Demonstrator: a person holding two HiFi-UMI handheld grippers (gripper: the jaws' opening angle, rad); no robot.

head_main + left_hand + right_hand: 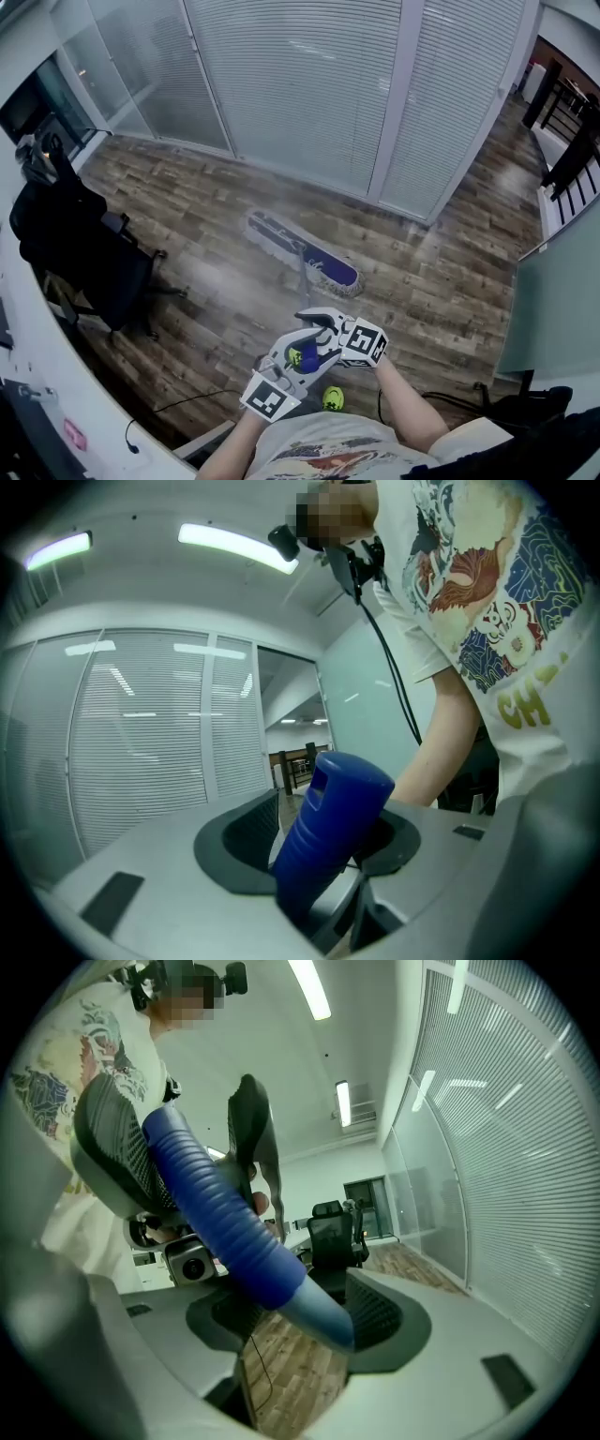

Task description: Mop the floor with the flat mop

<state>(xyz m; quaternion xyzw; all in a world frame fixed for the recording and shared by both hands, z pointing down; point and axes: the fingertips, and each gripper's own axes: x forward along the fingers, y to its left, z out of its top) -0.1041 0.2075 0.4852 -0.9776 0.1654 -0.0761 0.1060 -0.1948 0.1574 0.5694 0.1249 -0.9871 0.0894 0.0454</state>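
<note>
The flat mop's purple and grey head [302, 253] lies slantwise on the wood floor, a short way from the blinds. Its blue handle [307, 356] rises to my two grippers, close in front of the person's body. My left gripper [298, 358] is shut on the handle's blue top end [328, 832], which sits tilted between the dark pads [246, 841]. My right gripper [325, 339] is shut on the handle just below, where the ribbed blue grip [220, 1208] meets the pale shaft. The shaft between grippers and mop head is barely visible in the head view.
A black office chair [84, 253] stands at the left beside a white desk edge [37, 375]. Glass walls with blinds [309, 94] close the far side. A cable [187, 403] and a yellow-green object [333, 398] lie near the person's feet. Black railings [572, 150] are at the right.
</note>
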